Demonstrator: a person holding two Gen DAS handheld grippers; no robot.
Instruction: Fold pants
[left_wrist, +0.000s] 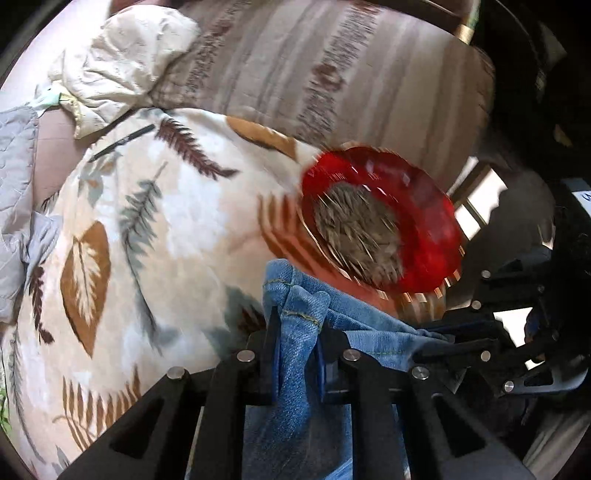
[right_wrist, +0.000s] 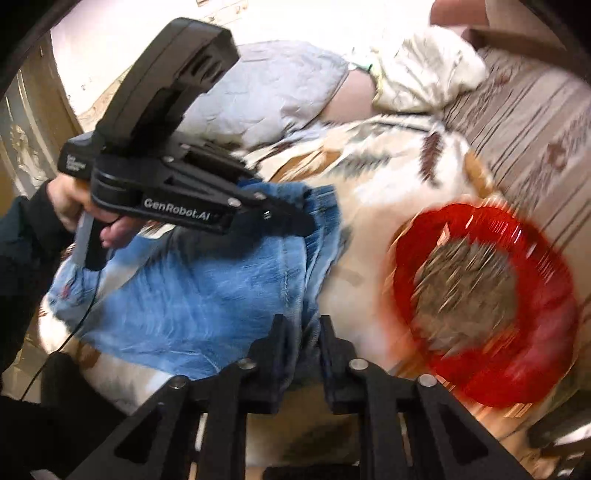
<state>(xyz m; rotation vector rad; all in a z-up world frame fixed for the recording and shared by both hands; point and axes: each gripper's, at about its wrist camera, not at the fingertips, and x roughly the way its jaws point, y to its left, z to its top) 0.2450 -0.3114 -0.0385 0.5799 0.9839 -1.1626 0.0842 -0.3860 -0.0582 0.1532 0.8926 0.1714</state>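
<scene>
Spread across a leaf-print blanket (right_wrist: 388, 155), blue denim pants (right_wrist: 184, 295), one end lifted and carried toward a red dish (right_wrist: 487, 295) just beside. Clamped on a hemmed edge, left gripper (left_wrist: 297, 328), jaws closed on bunched denim; pinched likewise on a seam, right gripper (right_wrist: 301, 332). Best done, by appearances, with both corners kept level and taut, laid edge over edge, and kept well clear of the dish.

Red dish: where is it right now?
The red dish sits on the leaf-print blanket, right of the jeans, in both wrist views.
</scene>
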